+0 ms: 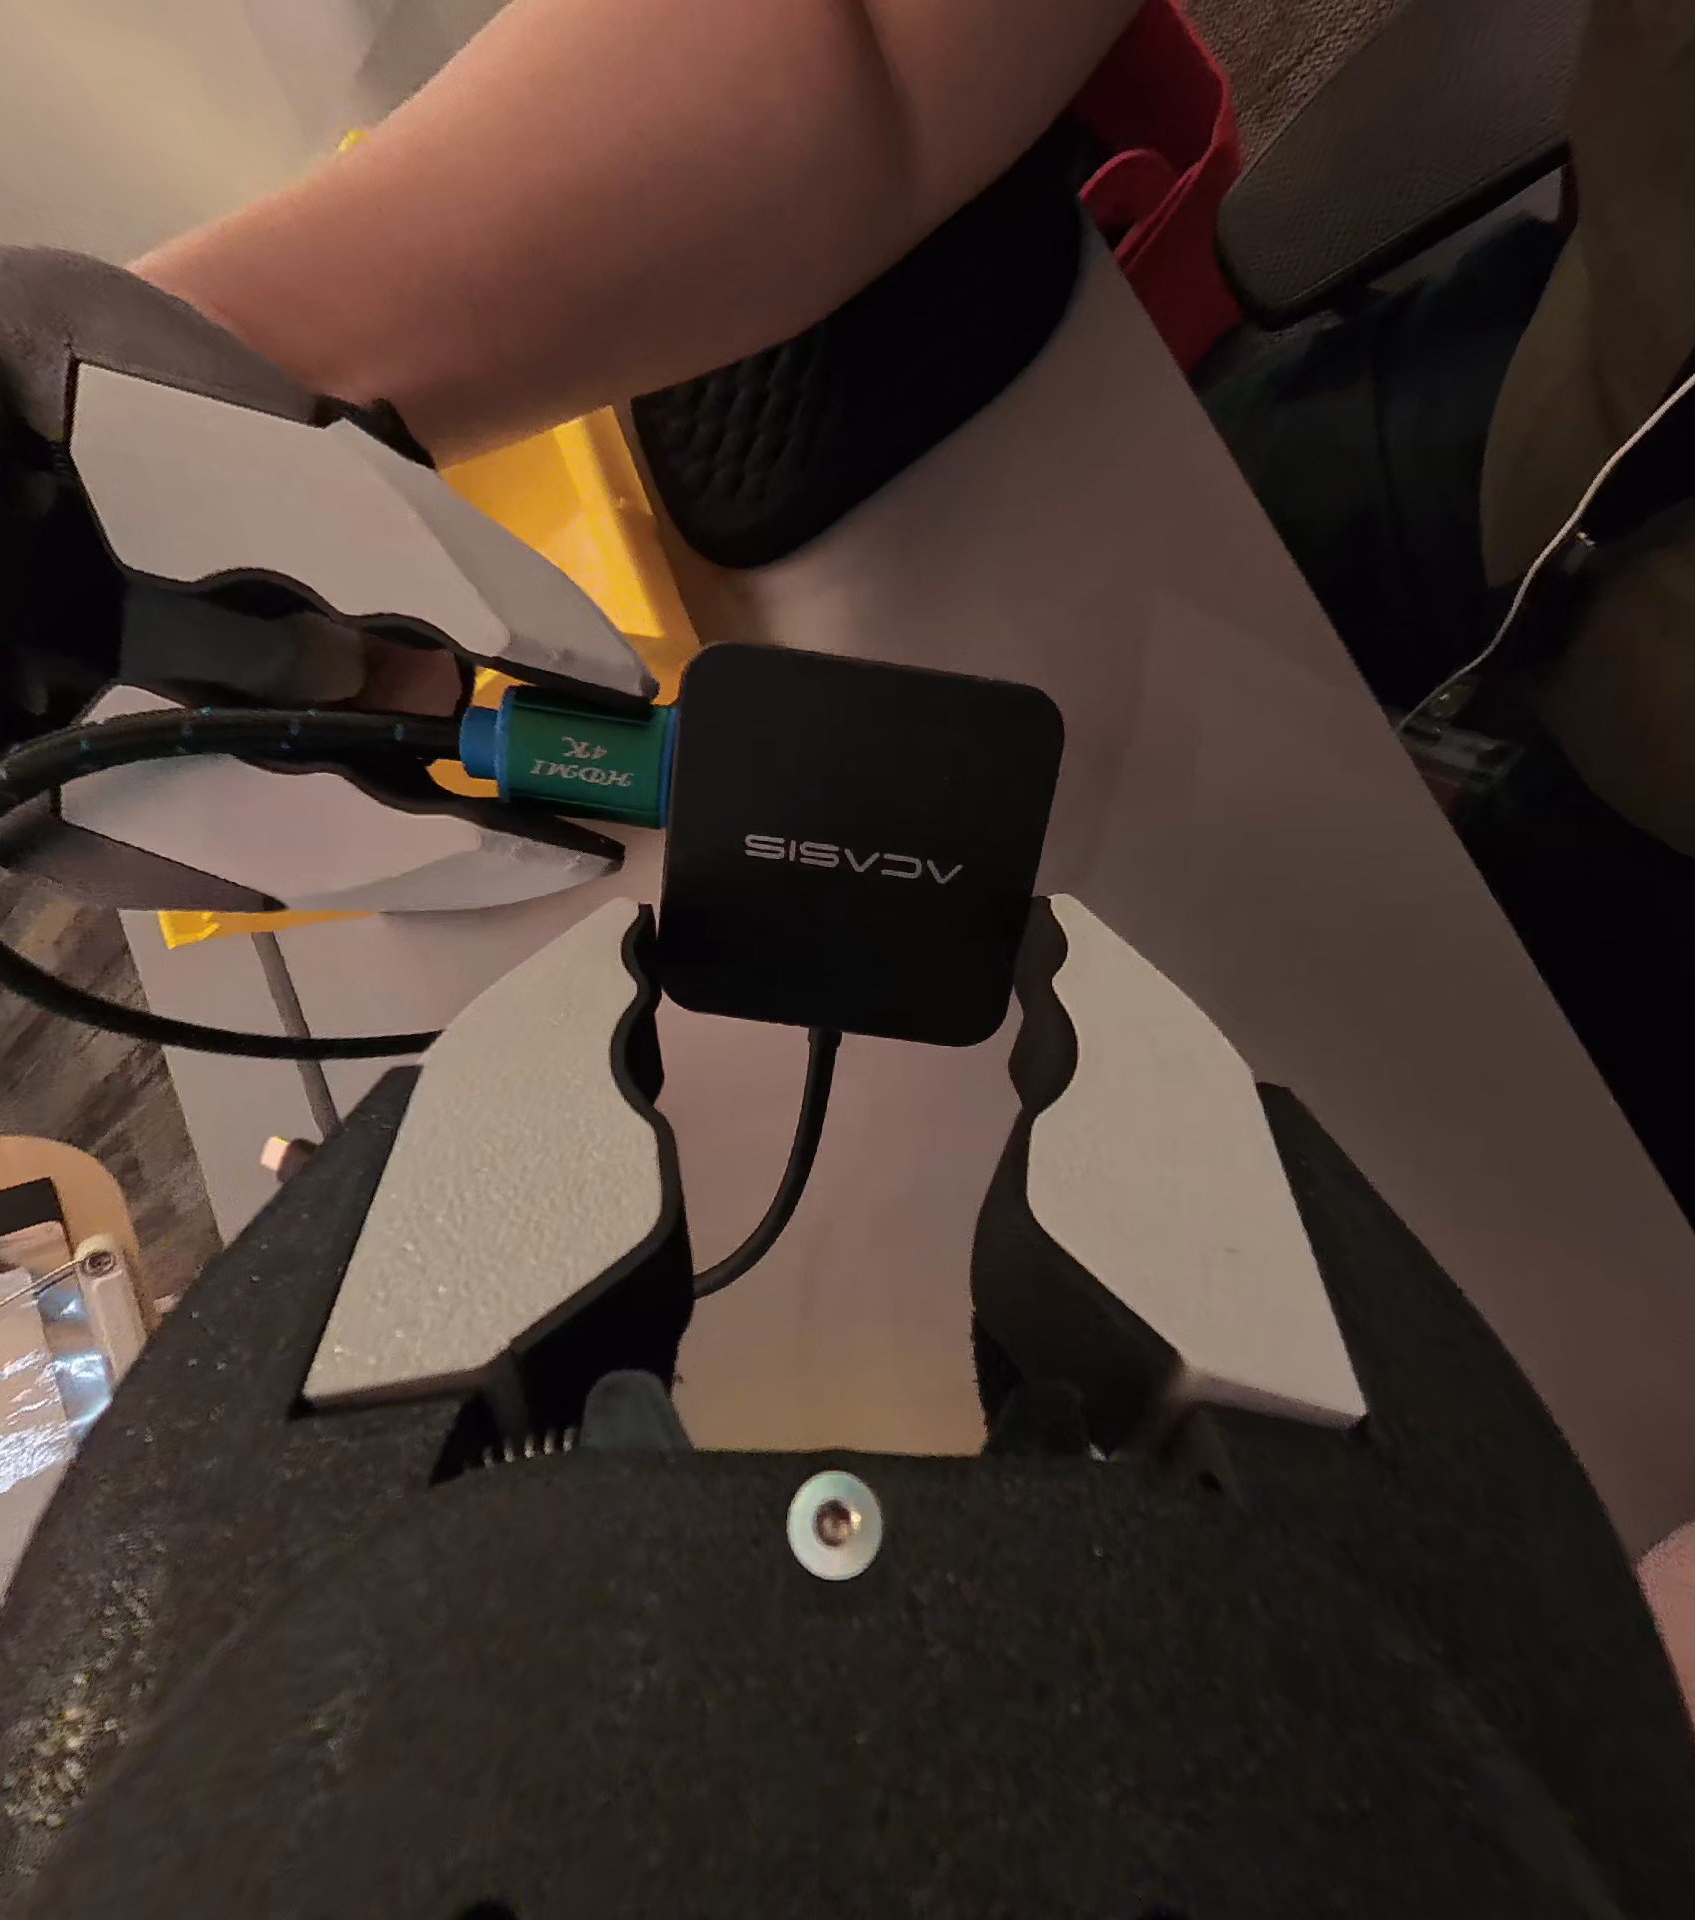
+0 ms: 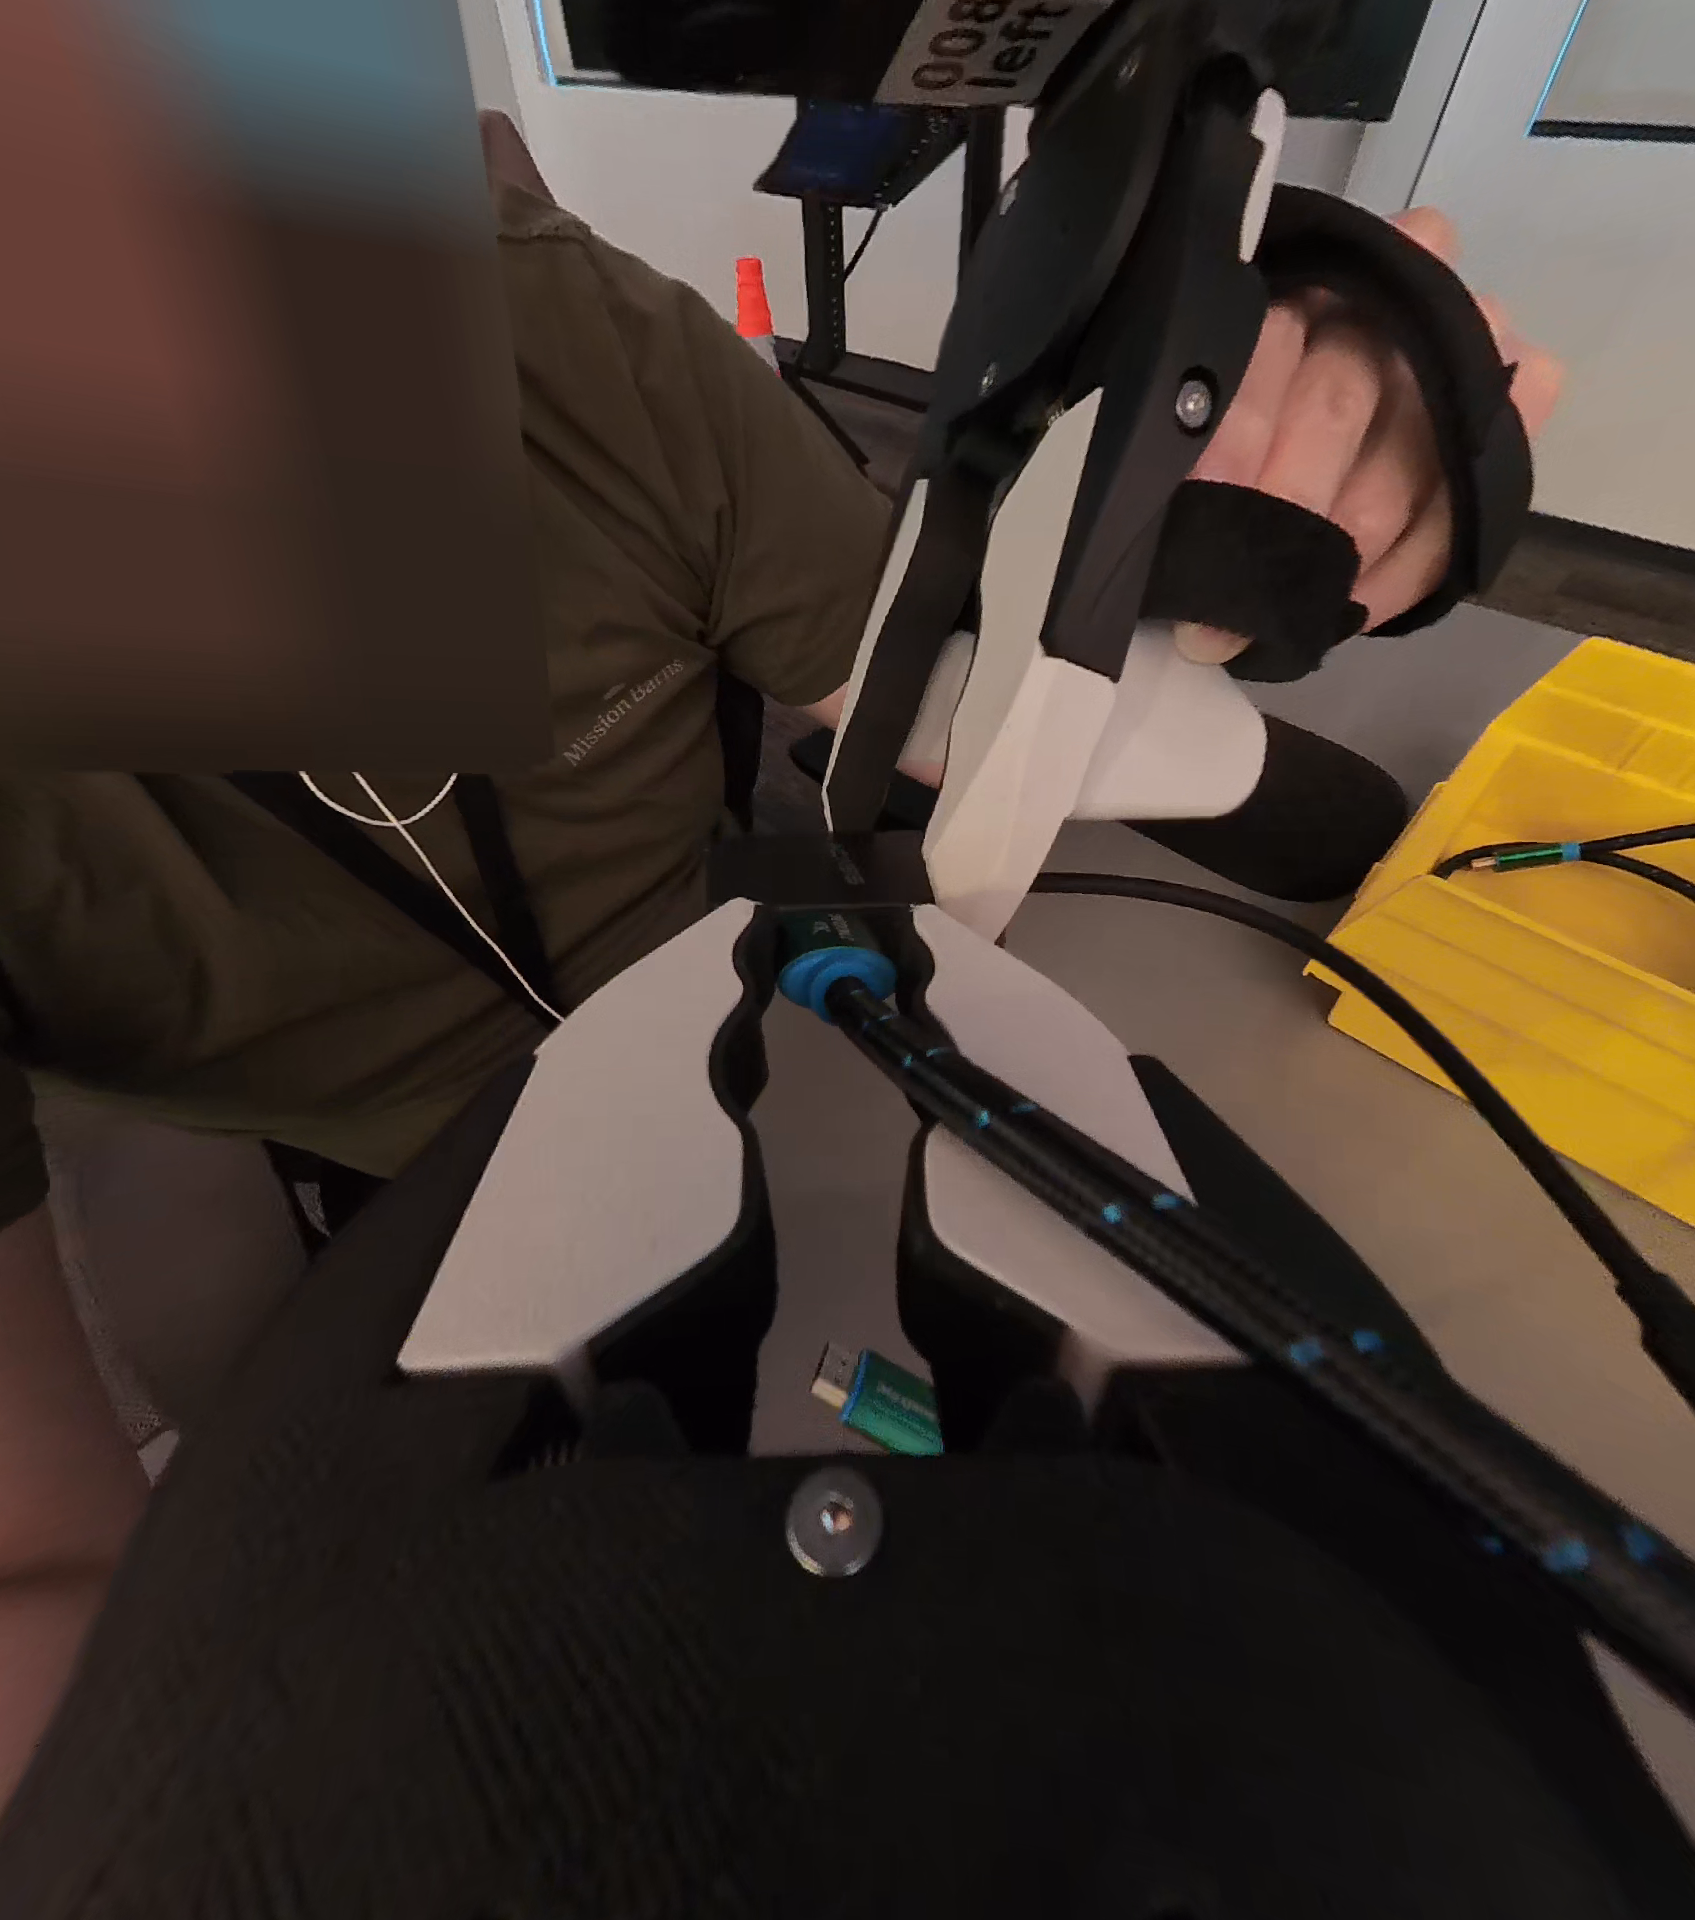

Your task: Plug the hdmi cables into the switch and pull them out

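Our left gripper (image 1: 838,961) jaws clamp the square black switch box (image 1: 864,842); our right gripper (image 2: 832,961) jaws grasp the green-shelled HDMI plug (image 2: 827,935) seated in it.

White walls (image 2: 1653,343), grey table (image 2: 1186,1039), dark floor (image 2: 1653,582).

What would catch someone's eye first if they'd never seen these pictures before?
Probably the black square switch on the grey table, clamped at its sides by the left hand-held gripper. Next, the green HDMI plug at the switch's side, gripped by the right hand-held gripper, its braided black cable trailing off. A bright yellow bin sits on the table beyond, with more cable in it.
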